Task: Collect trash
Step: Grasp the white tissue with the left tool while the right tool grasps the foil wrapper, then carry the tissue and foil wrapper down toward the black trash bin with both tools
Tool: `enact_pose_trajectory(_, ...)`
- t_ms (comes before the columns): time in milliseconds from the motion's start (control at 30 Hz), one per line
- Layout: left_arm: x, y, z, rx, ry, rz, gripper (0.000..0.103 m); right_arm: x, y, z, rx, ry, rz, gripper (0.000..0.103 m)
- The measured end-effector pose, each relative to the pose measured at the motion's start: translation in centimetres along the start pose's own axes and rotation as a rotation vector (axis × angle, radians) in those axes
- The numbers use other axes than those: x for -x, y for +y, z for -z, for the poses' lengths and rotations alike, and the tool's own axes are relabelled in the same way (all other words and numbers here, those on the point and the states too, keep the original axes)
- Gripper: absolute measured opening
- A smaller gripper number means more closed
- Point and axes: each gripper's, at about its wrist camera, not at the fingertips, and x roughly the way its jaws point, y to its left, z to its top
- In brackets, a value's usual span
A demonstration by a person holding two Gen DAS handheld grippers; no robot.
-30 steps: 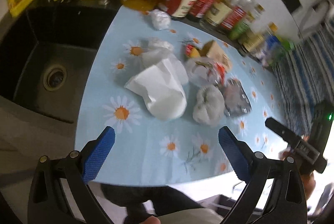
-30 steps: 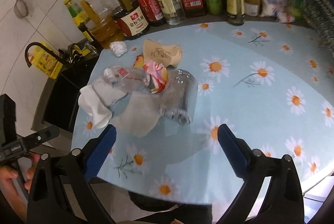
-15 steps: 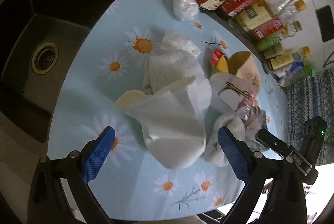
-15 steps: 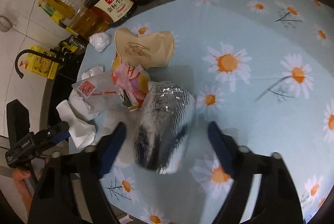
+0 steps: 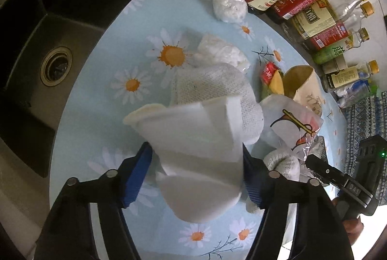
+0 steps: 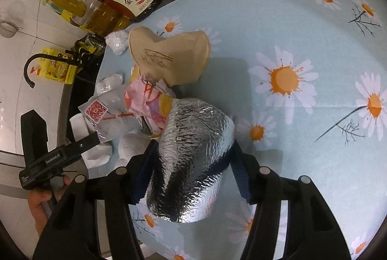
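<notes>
My left gripper (image 5: 196,175) is shut on a crumpled white paper cup (image 5: 198,153), its blue pads pressing both sides. My right gripper (image 6: 191,168) is shut on a crumpled silver foil bag (image 6: 191,158). Both sit in a pile of trash on the daisy-print tablecloth (image 6: 302,42): a brown paper bag (image 6: 169,59), a pink wrapper (image 6: 147,102), a clear plastic bag with a red label (image 6: 108,114), white mesh cloth (image 5: 210,88) and balled tissues (image 5: 228,4). The other gripper shows at each view's edge.
A row of sauce and oil bottles (image 5: 302,8) lines the back of the counter. A dark sink (image 5: 48,61) with a drain lies left of the cloth. A striped cloth (image 5: 362,129) hangs at the right. A yellow box (image 6: 56,66) stands by the faucet.
Both grippers moved down into the pile and closed, the left on the white paper cup, the right on the silver foil bag.
</notes>
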Motion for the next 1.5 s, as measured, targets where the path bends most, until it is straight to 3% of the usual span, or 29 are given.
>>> enact_pose_trajectory(333,1.0,0.2,0.6,0.010,-0.036,-0.036,0.063,0.5,-0.3,-0.5,0.014,0.007,-0.026,0.058)
enact_pose_trajectory(633,3.6,0.3,2.8,-0.042,-0.072,-0.008,0.063,2.1,0.7,2.0,0.008,-0.048,-0.004,0.058)
enact_pose_trajectory(1000,7.3,2.3,8.1,-0.170,-0.090,0.068,0.063,4.1,4.2,9.5,-0.034,-0.126,0.043,0.058)
enact_pose_trajectory(1500,10.6,6.4,16.5,-0.274,-0.067,0.131,0.063,1.3,13.2,19.7,0.081,-0.083,-0.025,0.059)
